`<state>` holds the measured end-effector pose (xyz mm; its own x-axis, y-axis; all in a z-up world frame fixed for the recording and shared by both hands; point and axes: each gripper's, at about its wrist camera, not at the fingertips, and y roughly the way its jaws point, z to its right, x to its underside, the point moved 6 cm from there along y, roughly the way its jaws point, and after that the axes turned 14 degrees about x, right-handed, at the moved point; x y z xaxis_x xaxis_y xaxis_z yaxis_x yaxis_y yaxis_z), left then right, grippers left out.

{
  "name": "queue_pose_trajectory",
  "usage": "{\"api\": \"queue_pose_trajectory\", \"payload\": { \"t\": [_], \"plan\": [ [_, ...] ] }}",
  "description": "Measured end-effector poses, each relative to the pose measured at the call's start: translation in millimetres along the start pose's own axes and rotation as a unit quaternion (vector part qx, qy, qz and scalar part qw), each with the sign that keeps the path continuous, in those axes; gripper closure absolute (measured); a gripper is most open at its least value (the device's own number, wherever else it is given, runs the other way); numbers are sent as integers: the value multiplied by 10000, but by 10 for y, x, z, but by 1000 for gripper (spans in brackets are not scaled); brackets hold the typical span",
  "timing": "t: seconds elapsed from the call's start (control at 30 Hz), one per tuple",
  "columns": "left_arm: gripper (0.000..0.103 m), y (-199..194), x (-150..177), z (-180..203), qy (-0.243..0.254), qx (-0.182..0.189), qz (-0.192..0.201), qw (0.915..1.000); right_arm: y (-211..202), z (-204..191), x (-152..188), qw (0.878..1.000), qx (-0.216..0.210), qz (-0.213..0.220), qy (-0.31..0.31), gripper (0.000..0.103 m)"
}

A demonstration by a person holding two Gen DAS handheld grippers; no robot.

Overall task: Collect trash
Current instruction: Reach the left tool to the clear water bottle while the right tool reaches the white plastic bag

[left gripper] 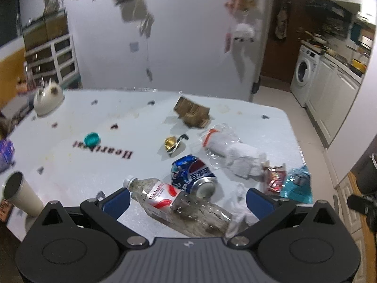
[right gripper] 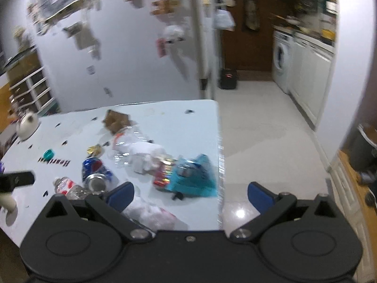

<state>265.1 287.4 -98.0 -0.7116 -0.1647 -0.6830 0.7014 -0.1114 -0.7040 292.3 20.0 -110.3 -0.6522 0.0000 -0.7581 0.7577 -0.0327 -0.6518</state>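
Trash lies scattered on the white table [left gripper: 70, 165]. My left gripper [left gripper: 188, 200] is open, its jaws either side of a clear plastic bottle [left gripper: 179, 205] with a red and white label. Beyond it lie a crushed blue Pepsi can [left gripper: 193, 176], a clear bag with white paper [left gripper: 226, 151], a red wrapper [left gripper: 274, 179], a teal wrapper [left gripper: 298, 186], a gold foil piece [left gripper: 172, 143], a green cap [left gripper: 92, 139] and brown cardboard [left gripper: 192, 113]. My right gripper [right gripper: 190, 195] is open and empty above the table's right edge, near the teal wrapper [right gripper: 195, 176] and crumpled tissue [right gripper: 150, 214].
A paper cup [left gripper: 21, 195] lies at the table's front left and a white cat-shaped dish [left gripper: 48, 99] at the far left. A fridge [left gripper: 165, 35] stands behind the table. A dark bin [right gripper: 364, 151] stands on the floor at right, and a washing machine [right gripper: 281, 61] is further back.
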Motion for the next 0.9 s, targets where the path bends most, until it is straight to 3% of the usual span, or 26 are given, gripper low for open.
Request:
{"api": "queue_pose_trajectory", "payload": {
  "t": [0.2,0.37,0.5,0.7,0.9],
  "plan": [
    [0,606,89,-334,-809,-53,-599,9949,251,-478,-2,9979,-297,315,-485,0],
    [0,1020,231,-502,-1795,-158,-1035,9782,438,-694,80,9954,-409,122,-859,0],
    [0,1286,311,-557,-2180,-494,-1165,9677,546,-739,139,9950,-425,-87,-896,0],
    [0,1525,438,-545,-2068,-611,-1403,9663,752,-719,196,9951,-322,-341,-866,0],
    [0,1356,564,-703,-1778,-762,-1501,9695,961,-782,320,9911,-498,-606,-1071,0]
  ]
}}
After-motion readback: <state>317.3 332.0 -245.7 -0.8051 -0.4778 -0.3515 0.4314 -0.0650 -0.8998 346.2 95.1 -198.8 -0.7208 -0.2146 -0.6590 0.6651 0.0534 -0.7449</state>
